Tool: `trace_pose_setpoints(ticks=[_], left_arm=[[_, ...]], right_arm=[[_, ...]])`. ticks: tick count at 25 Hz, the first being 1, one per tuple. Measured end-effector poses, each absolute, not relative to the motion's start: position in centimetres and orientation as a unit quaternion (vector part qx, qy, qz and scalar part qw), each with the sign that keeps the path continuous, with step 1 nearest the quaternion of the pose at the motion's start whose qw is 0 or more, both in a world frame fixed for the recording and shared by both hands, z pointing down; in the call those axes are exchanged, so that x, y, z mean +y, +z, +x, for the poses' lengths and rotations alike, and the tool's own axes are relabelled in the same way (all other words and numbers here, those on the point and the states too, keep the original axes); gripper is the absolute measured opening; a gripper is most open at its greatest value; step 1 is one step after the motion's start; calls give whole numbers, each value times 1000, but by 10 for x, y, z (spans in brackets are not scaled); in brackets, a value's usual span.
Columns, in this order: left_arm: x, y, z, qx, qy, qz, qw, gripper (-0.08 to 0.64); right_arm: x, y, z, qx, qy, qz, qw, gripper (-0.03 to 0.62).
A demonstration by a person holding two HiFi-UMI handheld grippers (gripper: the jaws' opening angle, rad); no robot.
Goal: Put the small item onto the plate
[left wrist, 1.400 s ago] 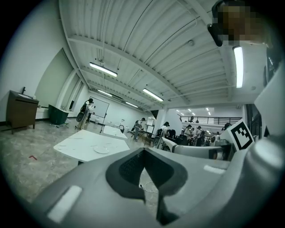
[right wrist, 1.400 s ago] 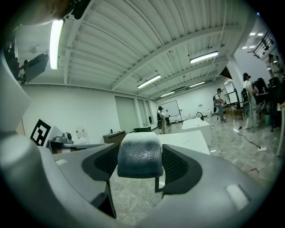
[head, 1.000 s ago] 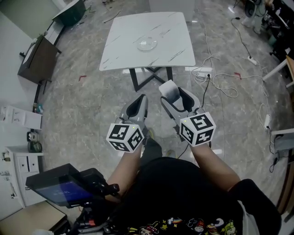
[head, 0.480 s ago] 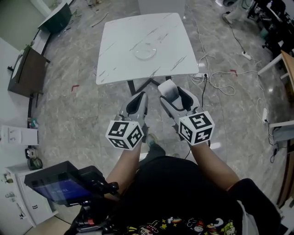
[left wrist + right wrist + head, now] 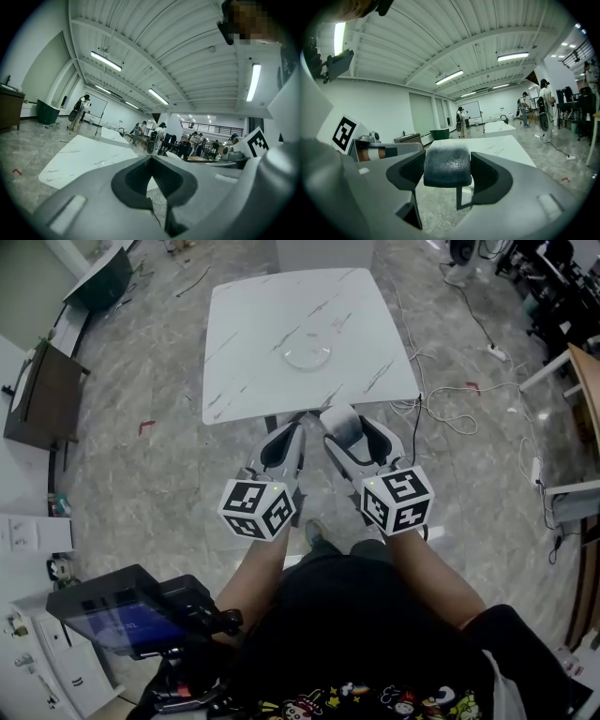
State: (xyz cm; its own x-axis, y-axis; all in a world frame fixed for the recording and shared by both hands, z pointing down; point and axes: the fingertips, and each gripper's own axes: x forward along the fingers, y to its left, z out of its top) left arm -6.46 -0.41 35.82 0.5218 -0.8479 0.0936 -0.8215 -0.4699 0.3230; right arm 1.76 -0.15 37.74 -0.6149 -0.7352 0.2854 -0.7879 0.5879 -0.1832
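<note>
Right gripper [image 5: 447, 171] has its jaws clamped on the small item [image 5: 446, 161], a dark, rounded, blocky thing sitting square between them with its top poking up past the tips. Pinching it by the sides makes sense to me, since the underside looks free to go down flat. Left gripper [image 5: 151, 160] is pinched together with nothing in it, just riding along right beside the other one; I doubt it's needed here. The plate [image 5: 292, 361] looks like clear glass and has nothing on it. It's ahead of both grippers and well apart from them, out in the middle of the white table [image 5: 244, 324], whose near edge sits just past the jaw tips in the head view. Both grippers are held close in front of the body and pointing forward, which reads to me as a carry pose before the reach. My guess is the next move is reaching out over the table and lowering onto the plate before letting go, otherwise the item could skid on the glass.
</note>
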Motion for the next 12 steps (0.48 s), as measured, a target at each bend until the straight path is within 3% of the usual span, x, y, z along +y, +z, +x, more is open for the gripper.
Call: trace_pose_setpoints(ticks=[12], left_arm=[[-23,359,-83,-487,-43,857,164,1]], right_arm=[[-23,376,5,-885,138,434,91,327]])
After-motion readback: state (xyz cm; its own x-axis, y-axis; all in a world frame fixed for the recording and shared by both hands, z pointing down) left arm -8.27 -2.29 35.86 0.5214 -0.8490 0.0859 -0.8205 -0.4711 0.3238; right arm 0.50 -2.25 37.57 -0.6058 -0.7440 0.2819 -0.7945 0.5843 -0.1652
